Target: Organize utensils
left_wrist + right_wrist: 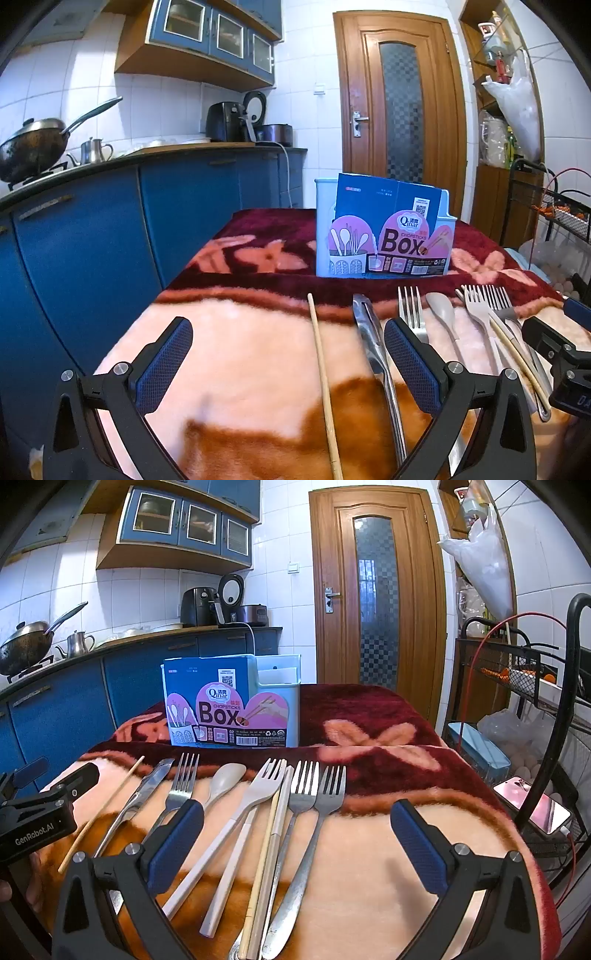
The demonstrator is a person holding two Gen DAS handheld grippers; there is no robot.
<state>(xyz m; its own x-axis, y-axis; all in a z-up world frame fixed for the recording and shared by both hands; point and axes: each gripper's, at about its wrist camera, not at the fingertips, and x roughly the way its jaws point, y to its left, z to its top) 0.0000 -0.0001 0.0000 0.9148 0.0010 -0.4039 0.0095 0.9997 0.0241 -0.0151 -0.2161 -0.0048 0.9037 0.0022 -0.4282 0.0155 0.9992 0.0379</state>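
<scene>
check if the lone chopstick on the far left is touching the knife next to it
Apart. In the right wrist view the chopstick lies by itself, with a strip of bare blanket showing between it and the knife along their whole visible length.

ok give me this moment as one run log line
left gripper open, empty | right gripper open, empty | utensils on blanket | chopsticks box upright behind

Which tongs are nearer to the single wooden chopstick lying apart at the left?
Left. The left tongs are open around the wooden chopstick; the right tongs are off to its right, over the forks.
</scene>
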